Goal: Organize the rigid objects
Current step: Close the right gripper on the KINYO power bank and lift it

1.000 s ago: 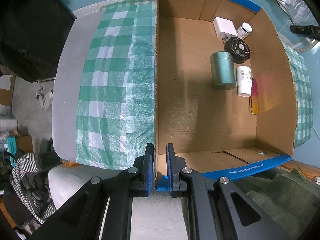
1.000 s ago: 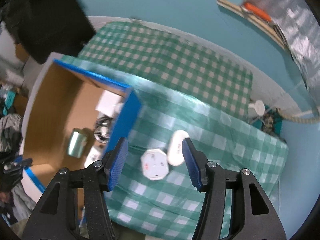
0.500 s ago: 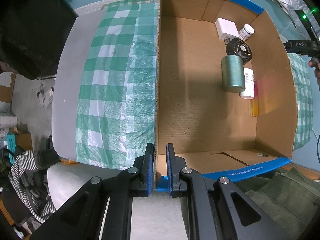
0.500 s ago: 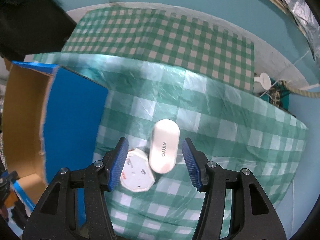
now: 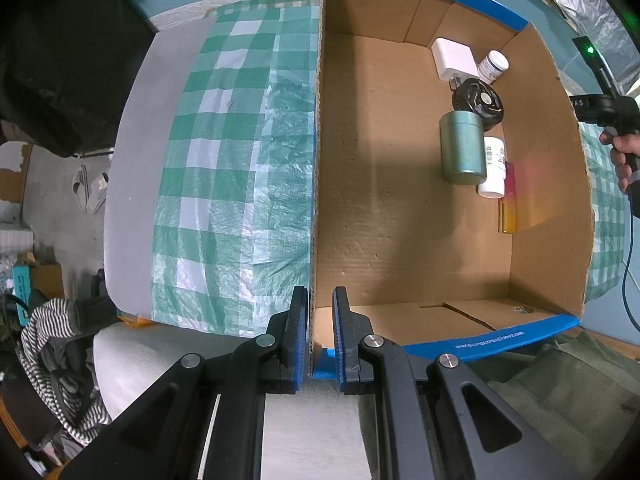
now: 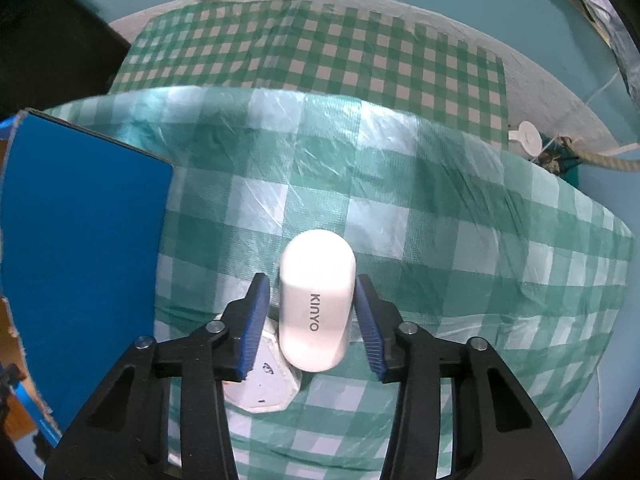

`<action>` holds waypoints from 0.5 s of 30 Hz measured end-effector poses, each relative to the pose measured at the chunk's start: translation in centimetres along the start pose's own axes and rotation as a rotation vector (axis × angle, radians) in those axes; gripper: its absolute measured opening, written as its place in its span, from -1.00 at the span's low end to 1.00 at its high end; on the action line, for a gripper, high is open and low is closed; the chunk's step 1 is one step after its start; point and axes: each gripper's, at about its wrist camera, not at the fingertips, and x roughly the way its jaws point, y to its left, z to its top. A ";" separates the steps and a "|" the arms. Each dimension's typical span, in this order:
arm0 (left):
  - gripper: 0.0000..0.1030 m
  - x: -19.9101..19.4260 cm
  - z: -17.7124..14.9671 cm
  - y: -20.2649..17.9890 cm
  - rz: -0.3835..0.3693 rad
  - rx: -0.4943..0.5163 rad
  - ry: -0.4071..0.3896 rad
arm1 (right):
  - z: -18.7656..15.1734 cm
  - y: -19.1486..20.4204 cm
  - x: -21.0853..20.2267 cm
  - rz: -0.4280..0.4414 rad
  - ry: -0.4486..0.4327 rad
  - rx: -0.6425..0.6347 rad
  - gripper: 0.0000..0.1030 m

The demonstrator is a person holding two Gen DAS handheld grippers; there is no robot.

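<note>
A white oblong device (image 6: 316, 300) marked KINYO lies on the green checked cloth, partly over a white octagonal object (image 6: 268, 384). My right gripper (image 6: 312, 280) straddles the device and its jaws are closing; the right pad is at its side, and a slim gap remains at the left pad. My left gripper (image 5: 320, 292) is shut on the near left wall of an open cardboard box (image 5: 316, 160). In the box lie a green canister (image 5: 462, 148), two white bottles (image 5: 494, 168), a black round item (image 5: 478, 100) and a white charger (image 5: 454, 58).
The box's blue outer wall (image 6: 80, 220) stands just left of the right gripper. A flat pink and yellow item (image 5: 508, 200) leans at the box's right wall. A hand (image 5: 622, 148) shows at the right edge of the left wrist view. Checked cloth (image 6: 440, 220) extends beyond the device.
My right gripper has come down over the white device and its jaws have narrowed around it. In the box the green canister has rolled a little against the white bottle. The left gripper has not moved.
</note>
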 end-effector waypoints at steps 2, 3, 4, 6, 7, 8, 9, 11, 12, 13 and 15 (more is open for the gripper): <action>-0.79 0.0 0.0 0.0 -0.001 0.001 0.000 | -0.1 -0.2 0.3 -0.004 0.007 0.009 -0.26; -0.79 0.0 0.0 0.0 0.000 0.001 0.000 | -0.1 -0.2 0.4 -0.002 0.009 0.014 -0.26; -0.79 0.0 0.0 0.0 0.001 0.002 0.000 | -0.2 -0.3 0.4 -0.002 0.005 0.015 -0.27; -0.79 0.0 0.0 0.0 0.002 0.005 0.000 | -0.2 -0.3 0.4 -0.009 0.001 0.016 -0.27; -0.79 -0.1 0.0 0.0 0.002 0.005 0.000 | -0.3 -0.2 0.4 -0.014 -0.002 0.017 -0.28; -0.79 -0.1 0.0 0.0 0.002 0.004 0.000 | -0.4 -0.2 0.3 -0.021 -0.007 0.015 -0.28; -0.79 -0.1 0.1 0.0 0.001 0.004 -0.001 | -0.4 -0.1 0.3 -0.025 -0.009 0.012 -0.29; -0.79 -0.1 0.1 0.0 0.001 0.004 -0.002 | -0.5 0.0 0.2 -0.036 -0.014 0.003 -0.29; -0.79 -0.1 0.1 0.0 0.001 0.004 -0.002 | -0.6 0.0 0.2 -0.037 -0.016 0.001 -0.29; -0.79 -0.1 0.1 0.0 0.001 0.005 -0.001 | -0.6 0.0 0.1 -0.035 -0.015 0.001 -0.29; -0.79 -0.2 0.1 -0.1 0.001 0.008 -0.003 | -0.7 -0.2 -0.1 -0.032 -0.013 0.004 -0.29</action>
